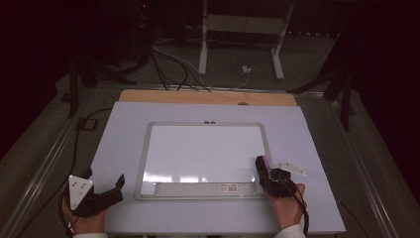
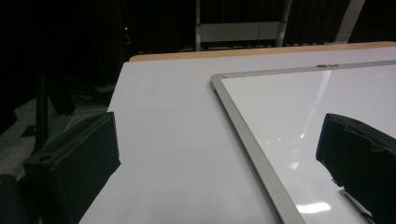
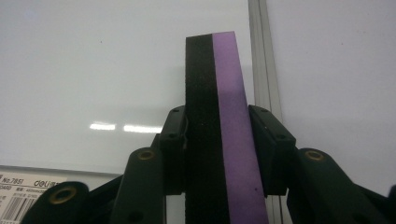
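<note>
Dim room, white-topped bench (image 1: 119, 148) carrying a clean whiteboard (image 1: 203, 148); right tongs (image 1: 264, 171) clamped on purple-and-black eraser (image 3: 219, 130) at the whiteboard's lower right corner; left tongs (image 1: 106, 191) open, idle off its lower left; wiping apparently about to start, needing eraser pressed flat.

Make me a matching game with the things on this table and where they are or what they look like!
Things:
1. eraser
2. whiteboard
3. left gripper
4. right gripper

Clues:
A. open, holding nothing
B. black and purple
C. lies flat with a silver frame
D. shut on something

Pairs: 1-B, 2-C, 3-A, 4-D
</note>
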`<state>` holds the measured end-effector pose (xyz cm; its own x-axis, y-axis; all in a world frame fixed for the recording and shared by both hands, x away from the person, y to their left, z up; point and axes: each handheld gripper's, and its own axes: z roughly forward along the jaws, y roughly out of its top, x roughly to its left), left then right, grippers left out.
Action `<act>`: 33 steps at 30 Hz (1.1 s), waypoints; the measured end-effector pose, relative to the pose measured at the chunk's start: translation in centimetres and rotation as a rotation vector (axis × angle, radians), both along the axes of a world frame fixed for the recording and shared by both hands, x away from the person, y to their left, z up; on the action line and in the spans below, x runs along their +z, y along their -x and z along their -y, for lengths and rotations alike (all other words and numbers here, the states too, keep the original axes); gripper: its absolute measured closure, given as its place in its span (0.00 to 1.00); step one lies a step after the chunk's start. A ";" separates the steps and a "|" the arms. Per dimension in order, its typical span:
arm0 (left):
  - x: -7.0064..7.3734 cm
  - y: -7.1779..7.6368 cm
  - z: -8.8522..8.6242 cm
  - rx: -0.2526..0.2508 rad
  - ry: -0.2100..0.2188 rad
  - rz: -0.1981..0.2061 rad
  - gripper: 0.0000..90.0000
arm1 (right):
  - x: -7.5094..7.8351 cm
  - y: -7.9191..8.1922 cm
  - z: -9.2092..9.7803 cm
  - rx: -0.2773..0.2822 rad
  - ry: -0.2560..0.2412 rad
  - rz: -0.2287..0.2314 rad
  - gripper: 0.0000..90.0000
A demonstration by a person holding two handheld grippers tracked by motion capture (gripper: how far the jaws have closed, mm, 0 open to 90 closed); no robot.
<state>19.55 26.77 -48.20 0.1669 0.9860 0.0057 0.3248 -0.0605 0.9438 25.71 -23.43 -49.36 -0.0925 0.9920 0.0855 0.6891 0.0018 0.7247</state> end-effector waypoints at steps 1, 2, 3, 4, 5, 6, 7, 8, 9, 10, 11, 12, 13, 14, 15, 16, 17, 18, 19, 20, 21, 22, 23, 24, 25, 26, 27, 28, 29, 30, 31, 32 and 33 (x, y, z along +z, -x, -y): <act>0.0 0.0 0.0 0.000 -0.001 -0.001 0.00 | 0.0 0.0 0.0 -0.002 -0.002 -0.003 0.68; 0.0 0.0 0.0 0.000 0.000 -0.001 0.00 | 0.0 0.0 0.0 -0.001 -0.003 -0.003 0.68; 0.0 0.0 0.0 0.000 0.000 0.000 0.00 | 0.0 0.0 0.0 0.003 -0.006 -0.005 0.66; 0.0 0.0 0.0 0.000 0.000 0.000 0.00 | 0.1 0.0 0.1 0.015 -0.017 -0.009 0.62; 0.0 0.0 0.0 0.000 0.000 -0.001 0.00 | 0.1 -0.1 0.2 0.029 -0.028 -0.012 0.58; 0.0 0.0 0.0 0.000 0.000 0.000 0.00 | 0.2 -0.1 0.3 0.044 -0.035 -0.003 0.52; 0.0 0.0 0.0 0.000 -0.001 0.000 0.00 | 0.2 -0.1 0.4 0.060 -0.038 0.012 0.46; 0.0 0.0 0.0 0.000 -0.002 0.000 0.00 | 0.3 -0.2 0.4 0.075 -0.039 0.021 0.42; 0.0 0.0 0.0 0.000 -0.001 0.000 0.00 | 0.5 -0.2 0.5 0.081 -0.035 0.031 0.38; 0.0 0.0 0.0 0.000 -0.001 0.000 0.00 | 0.6 -0.2 0.6 0.092 -0.038 0.043 0.34; 0.0 0.0 0.0 0.000 -0.001 0.000 0.00 | 0.7 -0.3 0.8 0.104 -0.048 0.057 0.31; 0.0 0.0 -0.1 0.000 -0.002 0.000 0.00 | 0.9 -0.3 0.9 0.112 -0.060 0.069 0.27; 0.0 0.0 -0.1 0.000 -0.001 0.000 0.00 | 1.1 -0.4 1.1 0.123 -0.069 0.080 0.24; 0.0 0.0 -0.1 0.000 -0.002 0.000 0.00 | 1.2 -0.4 1.2 0.136 -0.071 0.096 0.20; 0.0 0.0 -0.1 0.000 -0.002 0.000 0.00 | 1.4 -0.4 1.4 0.151 -0.071 0.115 0.18; 0.0 0.0 -0.1 0.001 -0.001 0.001 0.00 | 1.6 -0.4 1.5 0.167 -0.061 0.133 0.17; 0.0 0.0 -0.1 0.000 -0.001 0.001 0.00 | 1.8 -0.4 1.7 0.179 -0.054 0.152 0.16; 0.0 0.0 -0.1 0.001 -0.001 0.001 0.00 | 1.9 -0.4 1.8 0.193 -0.052 0.168 0.14; 0.0 0.0 -0.1 0.001 -0.001 0.001 0.00 | 2.1 -0.4 2.0 0.210 -0.053 0.175 0.13; 0.0 0.0 -0.1 0.001 -0.001 0.001 0.00 | 2.2 -0.4 2.2 0.224 -0.047 0.172 0.11; 0.0 0.0 -0.1 0.003 0.002 0.003 0.00 | 2.4 -0.5 2.3 0.237 -0.038 0.171 0.09; 0.1 0.1 -0.1 0.004 0.003 0.004 0.00 | 2.5 -0.5 2.4 0.249 -0.023 0.179 0.07; 0.1 0.1 -0.1 0.005 0.004 0.005 0.00 | 2.6 -0.5 2.5 0.262 -0.019 0.184 0.05; 0.1 0.1 -0.1 0.005 0.004 0.005 0.00 | 2.7 -0.5 2.7 0.271 -0.020 0.185 0.04; 0.1 0.1 -0.2 0.006 0.003 0.005 0.00 | 2.7 -0.5 2.9 0.277 -0.021 0.191 0.03; 0.1 0.1 -0.2 0.006 0.004 0.005 0.00 | 2.8 -0.5 3.1 0.281 -0.022 0.198 0.02; 0.1 0.1 -0.3 0.007 0.002 0.005 0.00 | 2.8 -0.5 3.4 0.282 -0.026 0.201 0.02; 0.2 0.1 -0.3 0.010 0.006 0.008 0.00 | 2.8 -0.4 3.6 0.285 -0.031 0.206 0.01; 0.2 0.1 -0.4 0.013 0.007 0.010 0.00 | 2.8 -0.4 3.9 0.287 -0.040 0.212 0.01; 0.2 0.1 -0.5 0.015 0.012 0.013 0.00 | 2.8 -0.4 4.2 0.285 -0.043 0.216 0.01; 0.2 0.1 -0.6 0.015 0.010 0.013 0.00 | 2.8 -0.3 4.5 0.282 -0.049 0.225 0.01; 0.3 0.1 -0.6 0.016 0.010 0.014 0.00 | 2.8 -0.3 4.7 0.282 -0.056 0.233 0.00; 0.3 0.1 -0.7 0.017 0.011 0.016 0.00 | 2.8 -0.2 5.0 0.281 -0.058 0.240 0.00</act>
<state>19.41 27.43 -47.92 0.1504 0.9886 -0.0027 0.3108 -0.0446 0.9494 25.94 -28.42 -46.55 -0.3850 0.9191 0.0836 0.4782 0.1212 0.8698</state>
